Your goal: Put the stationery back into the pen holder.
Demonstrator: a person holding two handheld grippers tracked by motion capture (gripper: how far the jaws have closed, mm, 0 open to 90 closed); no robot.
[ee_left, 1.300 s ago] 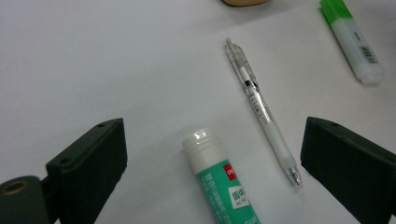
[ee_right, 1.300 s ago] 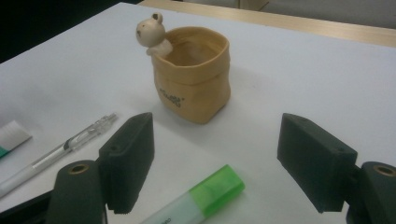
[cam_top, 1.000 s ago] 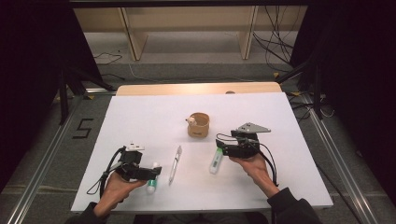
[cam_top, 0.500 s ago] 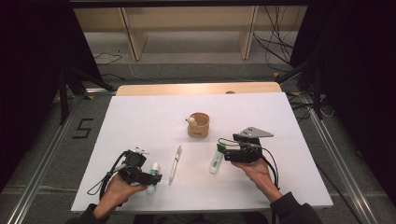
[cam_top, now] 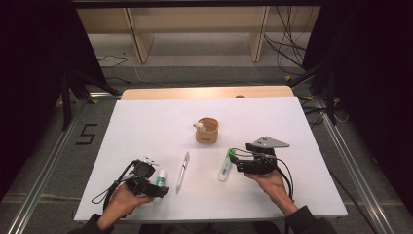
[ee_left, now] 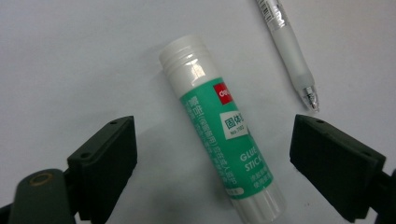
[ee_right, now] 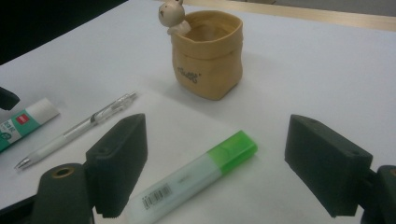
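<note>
In the left gripper view, the left claw (ee_left: 212,154) is spread wide over a green-and-white glue stick (ee_left: 219,128) that lies flat on the white worktop (ee_left: 70,60) at the centre of the frame, touching neither jaw, with a clear pen (ee_left: 289,51) at the upper right. In the right gripper view, the right claw (ee_right: 215,163) is likewise spread, a green-capped highlighter (ee_right: 196,175) lying between its jaws at the lower centre. A tan cup (ee_right: 208,53) with a small animal figure on its rim stands at the upper centre.

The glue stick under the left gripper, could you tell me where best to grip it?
Grip the glue stick across its green-labelled barrel, coming straight down. It lies flat between the open left gripper jaws, its round sides facing them.
</note>
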